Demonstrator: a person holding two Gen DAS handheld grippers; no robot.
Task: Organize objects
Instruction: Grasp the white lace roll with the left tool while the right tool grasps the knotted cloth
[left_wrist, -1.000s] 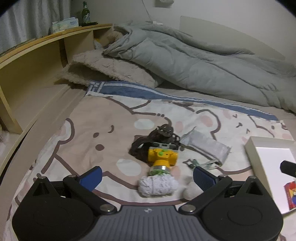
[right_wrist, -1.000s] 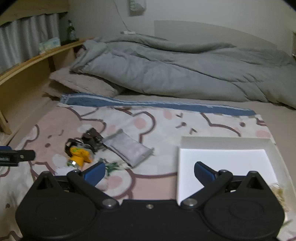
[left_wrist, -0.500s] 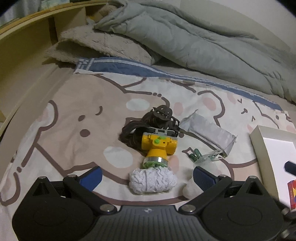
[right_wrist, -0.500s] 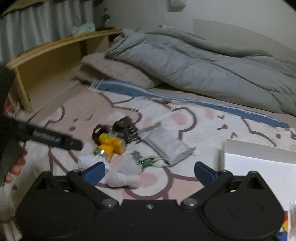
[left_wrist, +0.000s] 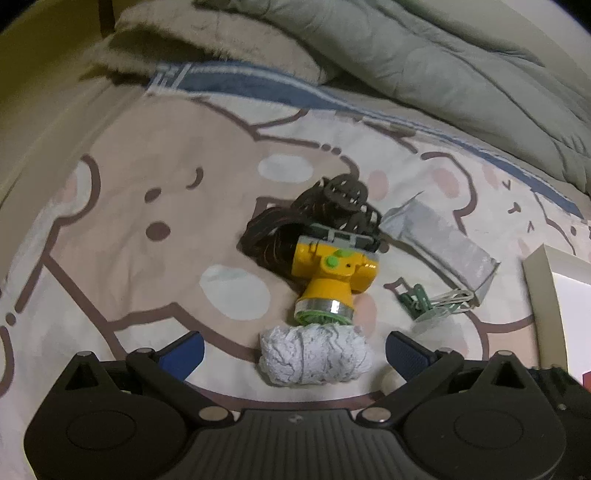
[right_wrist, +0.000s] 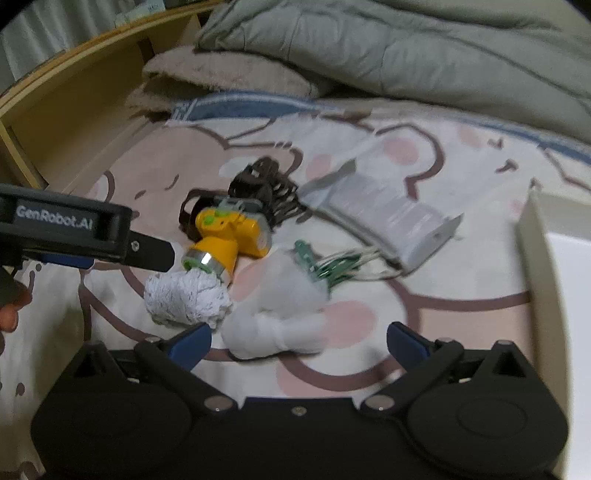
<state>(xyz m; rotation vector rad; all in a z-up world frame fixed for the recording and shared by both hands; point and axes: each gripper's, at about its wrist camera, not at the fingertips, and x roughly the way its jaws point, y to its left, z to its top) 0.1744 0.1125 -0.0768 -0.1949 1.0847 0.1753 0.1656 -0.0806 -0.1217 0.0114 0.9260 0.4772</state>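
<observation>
A yellow headlamp (left_wrist: 330, 273) with a dark strap (left_wrist: 295, 229) lies on the bear-print sheet; it also shows in the right wrist view (right_wrist: 229, 236). A rolled grey-white cloth (left_wrist: 314, 354) lies just in front of it, between the fingers of my open left gripper (left_wrist: 293, 349). A white knotted cloth (right_wrist: 280, 317) lies between the fingers of my open right gripper (right_wrist: 299, 338). A green clip with wires (left_wrist: 428, 301) and a grey pouch (left_wrist: 443, 243) lie to the right. The left gripper's body (right_wrist: 85, 236) shows at the left of the right wrist view.
A white box (right_wrist: 543, 266) stands at the right, its edge also in the left wrist view (left_wrist: 546, 295). A grey duvet (left_wrist: 424, 55) and a fuzzy pillow (left_wrist: 207, 40) lie at the back. A wooden shelf (right_wrist: 74, 88) runs along the left.
Both grippers have moved forward and down toward the pile. The rolled cloth now sits between the left fingers, and the white knotted cloth between the right fingers. The right gripper swung left from the box.
</observation>
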